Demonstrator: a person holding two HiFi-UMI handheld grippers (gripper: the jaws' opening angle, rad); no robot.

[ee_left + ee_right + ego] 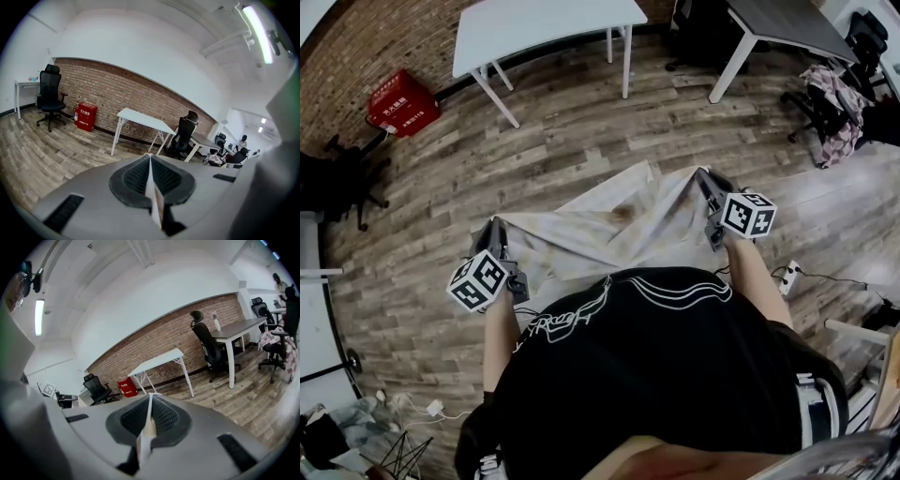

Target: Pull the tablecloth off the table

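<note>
The pale, stained tablecloth (609,225) hangs spread over the wooden floor in front of the person, stretched between both grippers. My left gripper (495,227) is shut on its left corner, and my right gripper (703,175) is shut on its right corner. In the left gripper view a thin fold of cloth (153,190) is pinched between the dark pads of the left gripper (150,157). The right gripper view shows the same: a white cloth edge (144,433) clamped in the right gripper (150,397). The white table (544,23) stands bare farther off.
A red box (401,101) sits by the brick wall at the left. A grey desk (787,23) and black office chairs (853,47) with clothing stand at the back right. A power strip (787,277) with a cable lies on the floor at the right.
</note>
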